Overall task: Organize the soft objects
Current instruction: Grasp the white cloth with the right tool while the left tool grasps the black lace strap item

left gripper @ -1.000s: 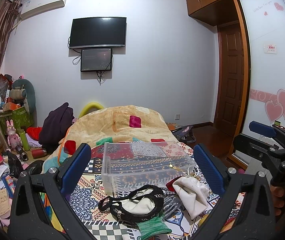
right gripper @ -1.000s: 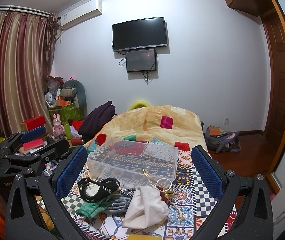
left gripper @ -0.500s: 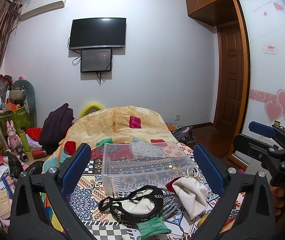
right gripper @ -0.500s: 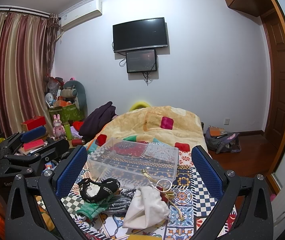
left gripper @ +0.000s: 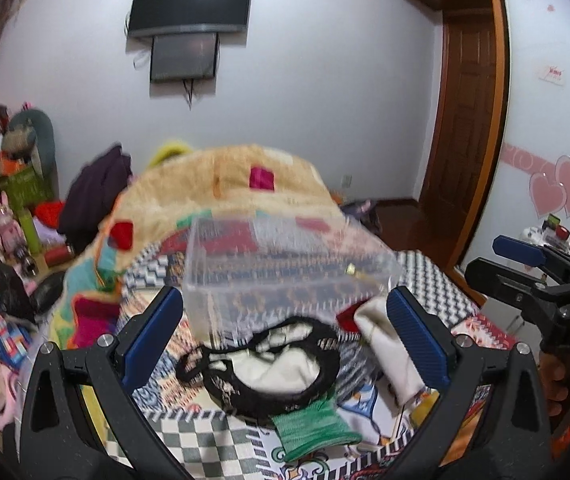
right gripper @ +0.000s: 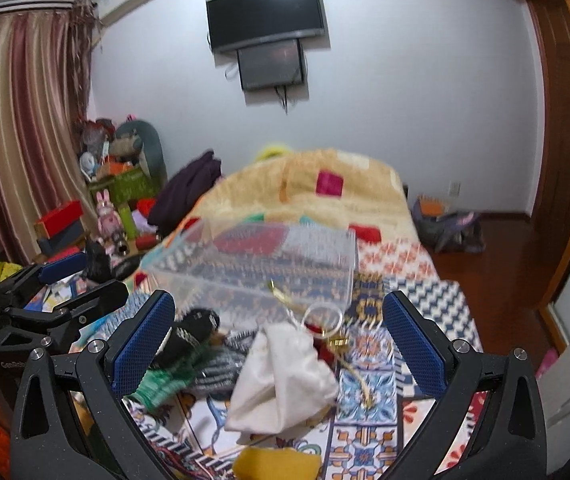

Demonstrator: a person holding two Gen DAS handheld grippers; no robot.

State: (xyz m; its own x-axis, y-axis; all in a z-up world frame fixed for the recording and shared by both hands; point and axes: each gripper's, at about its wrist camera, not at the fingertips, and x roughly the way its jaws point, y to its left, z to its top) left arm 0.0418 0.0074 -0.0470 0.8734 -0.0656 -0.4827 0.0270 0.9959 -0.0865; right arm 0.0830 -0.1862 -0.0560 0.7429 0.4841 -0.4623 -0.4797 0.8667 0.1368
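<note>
A pile of soft things lies on the patterned bed cover in front of a clear plastic box (left gripper: 285, 268), also in the right wrist view (right gripper: 261, 276). The pile holds a black-and-cream lace garment (left gripper: 269, 364), a green knit piece (left gripper: 313, 428), a white cloth pouch (right gripper: 281, 376) and a grey striped item (right gripper: 221, 364). My left gripper (left gripper: 285, 340) is open and empty, above the lace garment. My right gripper (right gripper: 277, 348) is open and empty, above the white pouch. Each gripper shows at the edge of the other's view.
A folded orange blanket (right gripper: 309, 192) lies behind the box. A gold chain with a ring (right gripper: 325, 320) lies by the pouch, a yellow item (right gripper: 277, 464) at the near edge. Clutter and toys (left gripper: 13, 216) fill the floor on the left; a wardrobe (left gripper: 545, 120) stands on the right.
Both grippers have moved forward and down towards the pile; the box and the soft things appear larger and nearer. Both stay open.
</note>
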